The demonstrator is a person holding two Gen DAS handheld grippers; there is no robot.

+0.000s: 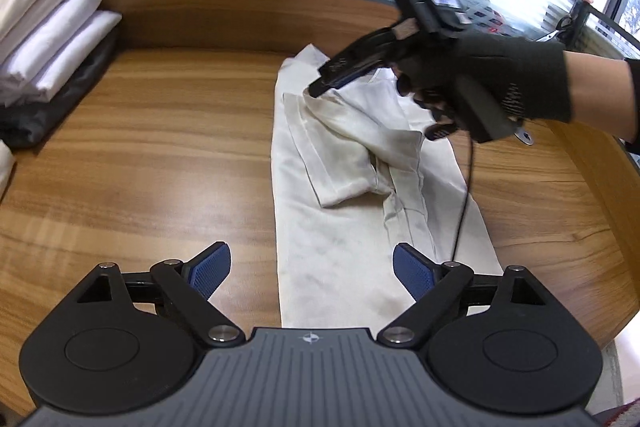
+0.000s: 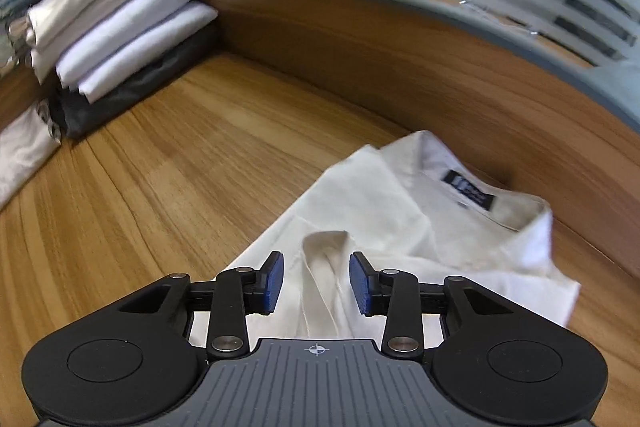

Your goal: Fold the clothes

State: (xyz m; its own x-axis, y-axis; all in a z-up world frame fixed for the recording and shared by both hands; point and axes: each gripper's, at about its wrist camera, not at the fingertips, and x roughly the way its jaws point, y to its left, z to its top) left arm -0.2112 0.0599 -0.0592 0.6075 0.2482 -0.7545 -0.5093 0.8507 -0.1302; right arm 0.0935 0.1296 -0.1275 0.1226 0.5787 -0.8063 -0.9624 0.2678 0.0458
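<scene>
The biggest risk is that the folded sleeve [image 1: 352, 155] slips open, because the cloth looks smooth and shiny. The right tongs [image 2: 316, 283] could also pinch two layers together and pull the shirt [image 1: 340, 259] crooked. Its pads are partly apart and do not press the cloth ridge between them. The left tongs [image 1: 312, 267] stand wide apart and empty above the lower end of the shirt. The cream shirt lies on the wooden table [image 1: 140, 155], in a long narrow strip, collar [image 2: 516, 215] at the far end. A stack of folded clothes [image 2: 120, 27] waits far left.
</scene>
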